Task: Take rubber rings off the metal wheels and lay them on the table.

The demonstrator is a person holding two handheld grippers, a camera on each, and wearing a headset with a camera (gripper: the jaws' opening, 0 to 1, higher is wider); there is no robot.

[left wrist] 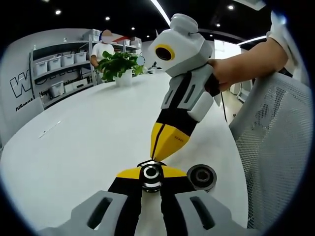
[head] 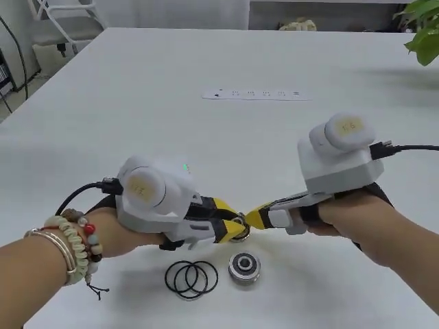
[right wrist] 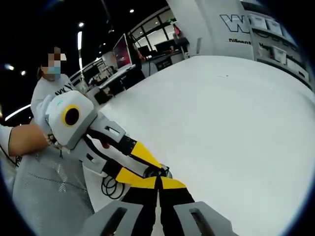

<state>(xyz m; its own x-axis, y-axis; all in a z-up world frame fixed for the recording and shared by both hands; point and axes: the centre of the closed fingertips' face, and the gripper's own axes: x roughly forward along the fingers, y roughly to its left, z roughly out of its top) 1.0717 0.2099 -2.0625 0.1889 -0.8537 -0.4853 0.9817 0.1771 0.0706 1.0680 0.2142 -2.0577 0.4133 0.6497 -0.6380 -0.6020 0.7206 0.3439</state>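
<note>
Held wheel [left wrist: 151, 177]: metal, small, clamped between the left gripper [head: 233, 230] jaws at their yellow tips, hub facing that gripper's camera. Lifted off the table [head: 206, 137].

Right gripper [head: 254, 219]: comes in from the opposite side, tip to tip with the left gripper. Jaws pressed together, yellow tips meeting right at the held wheel's edge. In the left gripper view a thin dark arc sits at that edge where the tips touch; cannot tell if a ring is pinched between the jaws.

Rubber rings [head: 191, 277]: black, thin, overlapping, flat on the table. In the head view, just below the left gripper's jaws, on the person's side of them. In the right gripper view they lie on the table under the left gripper's body.

Loose wheel [head: 244, 267]: metal, lying flat on the table, dark hub up, just beside the rubber rings, not touching them. It sits below the point where the two grippers' tips meet, nearer the person.

Left hand [head: 113, 236] wraps the left gripper's grip, bead bracelets on the wrist. Right hand [head: 350, 212] holds the right gripper from behind.

Power strip [head: 257, 94]: white, flat on the table, well beyond both grippers. Plant [head: 422, 31]: green leaves, far past the right gripper at the table's far side. Mesh chair [left wrist: 275, 147]: next to the right gripper's arm in the left gripper view.
</note>
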